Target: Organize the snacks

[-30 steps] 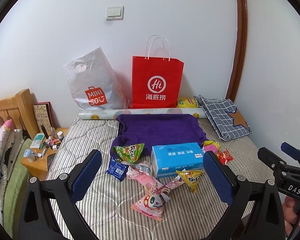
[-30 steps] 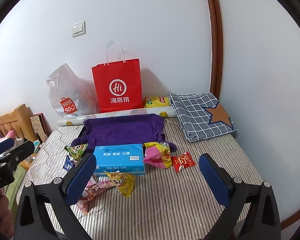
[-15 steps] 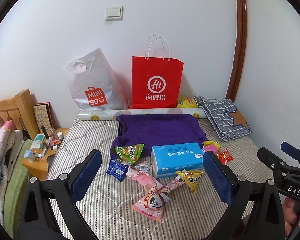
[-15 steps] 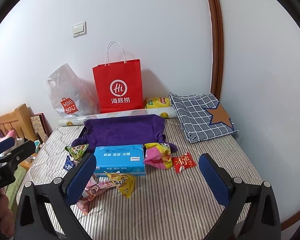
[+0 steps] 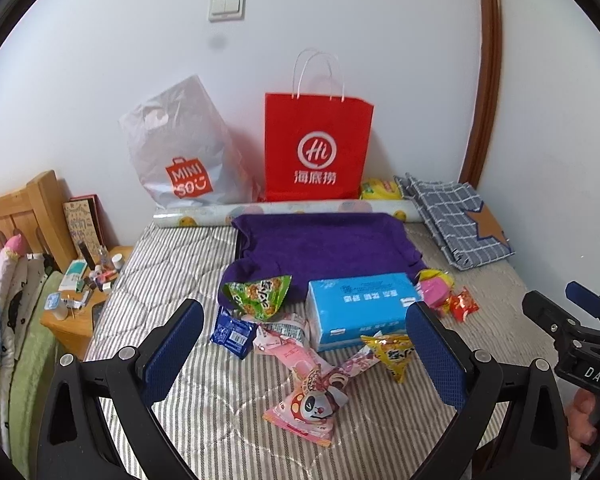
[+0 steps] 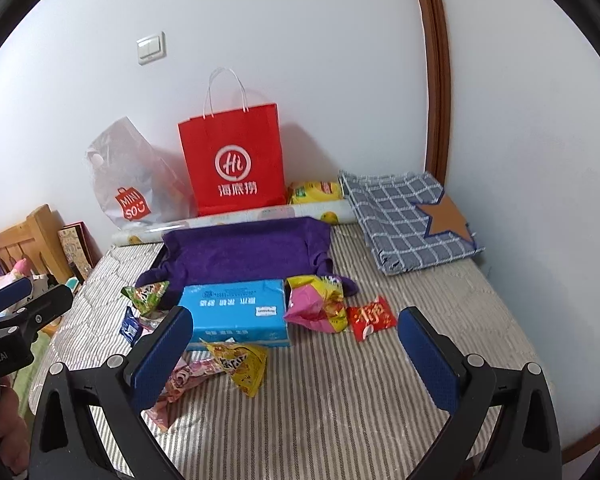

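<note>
Both hand-held grippers, left (image 5: 304, 344) and right (image 6: 296, 352), hang wide open over the striped bed (image 6: 340, 400), holding nothing. One blue tissue box (image 5: 362, 310) sits among seven small snack bags, like the green bag (image 5: 260, 294). Two shopping bags stand behind.

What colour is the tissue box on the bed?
Light blue tissue box; clearest in the right wrist view.

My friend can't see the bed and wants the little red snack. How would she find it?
Start at the big blue tissue box in the middle of the striped mattress. Right of it lies a crumpled pink-and-yellow snack bag, and just past that sits the small red snack packet. It is the only all-red wrapper, flat, farthest right of the snacks.
</note>
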Available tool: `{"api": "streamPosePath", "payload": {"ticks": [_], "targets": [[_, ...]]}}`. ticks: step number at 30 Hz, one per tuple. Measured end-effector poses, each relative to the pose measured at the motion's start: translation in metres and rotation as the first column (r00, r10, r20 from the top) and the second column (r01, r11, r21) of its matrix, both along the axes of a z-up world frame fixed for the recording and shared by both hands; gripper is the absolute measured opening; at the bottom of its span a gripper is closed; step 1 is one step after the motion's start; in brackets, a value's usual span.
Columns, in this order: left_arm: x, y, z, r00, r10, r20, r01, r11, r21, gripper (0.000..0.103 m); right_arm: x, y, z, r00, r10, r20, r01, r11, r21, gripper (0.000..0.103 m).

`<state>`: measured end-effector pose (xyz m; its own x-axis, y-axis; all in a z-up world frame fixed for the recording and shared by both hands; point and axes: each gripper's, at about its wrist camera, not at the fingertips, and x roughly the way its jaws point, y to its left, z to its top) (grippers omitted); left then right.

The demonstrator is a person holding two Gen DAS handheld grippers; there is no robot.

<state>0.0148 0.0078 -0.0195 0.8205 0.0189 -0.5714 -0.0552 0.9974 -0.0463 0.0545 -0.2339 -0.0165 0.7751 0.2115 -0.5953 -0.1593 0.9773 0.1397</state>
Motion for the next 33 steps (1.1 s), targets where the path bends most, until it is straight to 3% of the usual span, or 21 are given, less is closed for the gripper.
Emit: {"api": "streamPosePath", "payload": {"ticks": [17,28,33], "targets": [[0.064,0.009,-0.07,0.982,-0.007,-0.187,0.002,1.0,-0.026,0.1,0.063,-0.005,-0.08,0.982,-0.015,-0.187,0.017,1.0,0.008,0.103],[0.091,0.025,-0.092,0.969,-0.023,-0.248,0.014,0.999,-0.038,0.099,0.1,-0.019,-0.109,0.973,-0.056,-0.222,0.052,0.998,-0.026,0.101],[0.1,0.041,-0.095,0.968,-0.008,-0.252,-0.007,0.998,-0.055,0.095,0.119,-0.034,-0.116,0.971,-0.074,-0.227,0.078,0.997,0.01,0.096]]}}
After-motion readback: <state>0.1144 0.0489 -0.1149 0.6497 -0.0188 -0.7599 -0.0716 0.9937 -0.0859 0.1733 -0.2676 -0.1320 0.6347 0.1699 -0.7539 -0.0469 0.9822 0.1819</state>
